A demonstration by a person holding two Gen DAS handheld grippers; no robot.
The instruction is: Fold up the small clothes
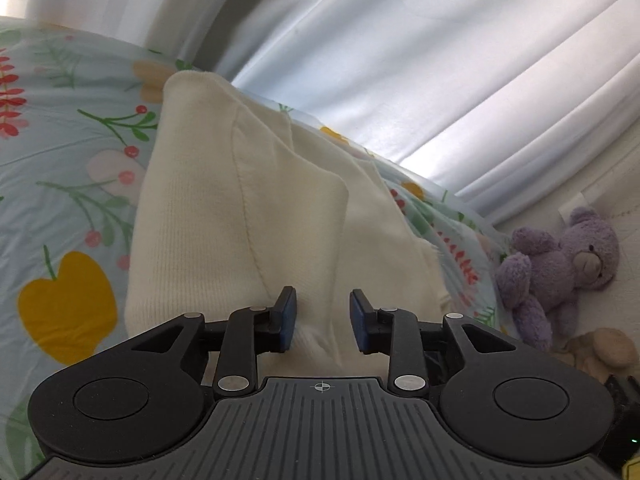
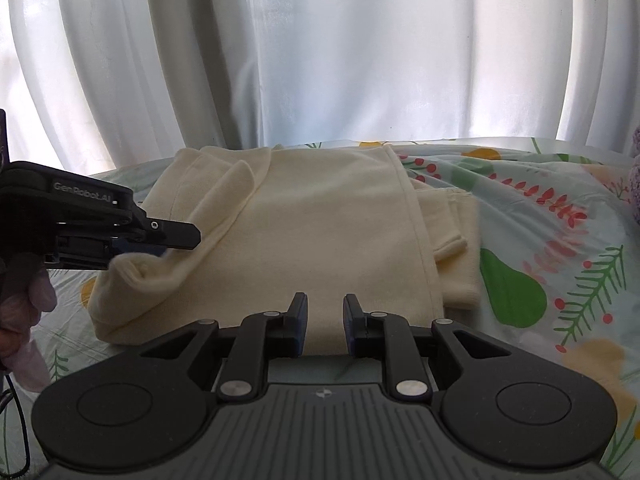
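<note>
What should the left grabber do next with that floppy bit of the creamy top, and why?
Probably close the left gripper on the sleeve end and carry it across the cream top. Its jaws stand open with cloth between them, and that end lies bunched over the top's left edge, while the rest lies flat on the flowered sheet. The right gripper is open at the near edge.

The left gripper [image 2: 176, 240] carries the raised lettering "GenRobot.AI" on its black housing.

Cream garment [image 2: 320, 220] on floral bedsheet [image 2: 540, 240]
</note>
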